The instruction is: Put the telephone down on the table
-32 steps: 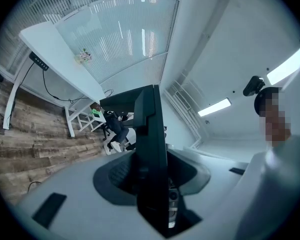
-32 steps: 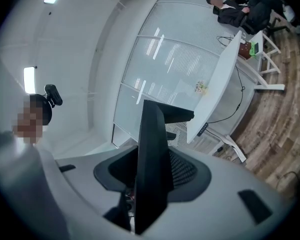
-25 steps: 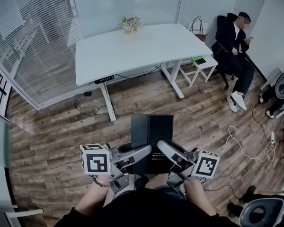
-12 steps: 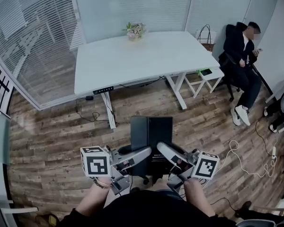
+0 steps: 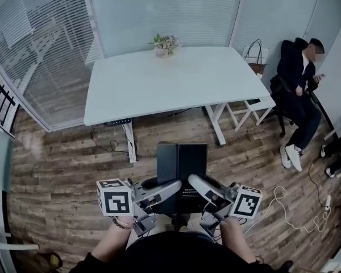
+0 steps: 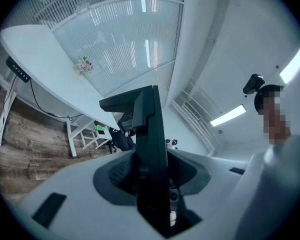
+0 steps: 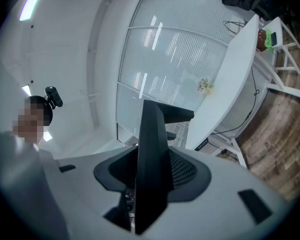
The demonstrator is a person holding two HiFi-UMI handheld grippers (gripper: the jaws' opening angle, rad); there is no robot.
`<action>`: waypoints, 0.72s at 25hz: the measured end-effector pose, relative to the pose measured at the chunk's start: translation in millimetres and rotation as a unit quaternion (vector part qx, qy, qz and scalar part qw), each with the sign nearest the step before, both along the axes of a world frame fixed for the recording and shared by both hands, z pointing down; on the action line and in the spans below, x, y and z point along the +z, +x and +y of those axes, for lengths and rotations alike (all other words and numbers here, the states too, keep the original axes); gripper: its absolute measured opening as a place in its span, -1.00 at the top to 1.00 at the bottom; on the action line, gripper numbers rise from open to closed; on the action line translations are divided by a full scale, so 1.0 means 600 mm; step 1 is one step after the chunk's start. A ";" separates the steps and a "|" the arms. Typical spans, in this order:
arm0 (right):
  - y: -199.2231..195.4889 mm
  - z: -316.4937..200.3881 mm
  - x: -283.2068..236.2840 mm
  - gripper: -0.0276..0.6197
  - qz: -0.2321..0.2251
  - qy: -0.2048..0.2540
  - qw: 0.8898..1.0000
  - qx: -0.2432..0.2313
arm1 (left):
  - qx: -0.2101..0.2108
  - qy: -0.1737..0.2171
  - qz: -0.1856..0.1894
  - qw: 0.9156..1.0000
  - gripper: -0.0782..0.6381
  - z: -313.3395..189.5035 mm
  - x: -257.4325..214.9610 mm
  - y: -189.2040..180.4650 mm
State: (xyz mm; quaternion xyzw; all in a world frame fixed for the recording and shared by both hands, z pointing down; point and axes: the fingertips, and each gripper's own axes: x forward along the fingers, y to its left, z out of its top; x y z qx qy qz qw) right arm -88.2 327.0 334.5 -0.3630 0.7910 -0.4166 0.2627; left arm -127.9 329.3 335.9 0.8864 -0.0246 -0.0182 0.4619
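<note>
Left gripper [image 5: 174, 186], right gripper [image 5: 194, 182] clamping telephone [image 5: 182, 162], floor [image 5: 62, 158] before table [image 5: 159, 81], possibly potted flowers [image 5: 165, 43], seated person [image 5: 298, 90]

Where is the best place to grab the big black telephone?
Probably by its thin left and right edges, coming in from each side. The telephone is a wide, flat slab, and the left gripper and right gripper each clamp one thin edge.
</note>
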 end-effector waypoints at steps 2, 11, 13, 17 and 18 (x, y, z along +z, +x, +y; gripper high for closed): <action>0.022 -0.017 0.000 0.35 0.009 0.000 1.000 -0.005 | -0.007 0.000 0.001 1.000 0.25 -0.016 -0.002 0.019; 0.102 -0.075 0.004 0.35 0.014 0.000 1.000 -0.027 | -0.029 0.000 0.004 1.000 0.24 -0.070 0.003 0.099; 0.115 -0.083 0.004 0.35 0.015 0.000 0.999 -0.033 | -0.035 -0.001 0.004 0.999 0.25 -0.078 0.003 0.113; 0.129 -0.101 0.002 0.35 0.005 0.003 0.999 -0.044 | -0.043 0.002 0.001 0.999 0.25 -0.096 0.004 0.130; 0.131 -0.104 0.003 0.35 0.007 0.003 0.999 -0.044 | -0.043 0.001 0.000 0.999 0.25 -0.099 0.004 0.131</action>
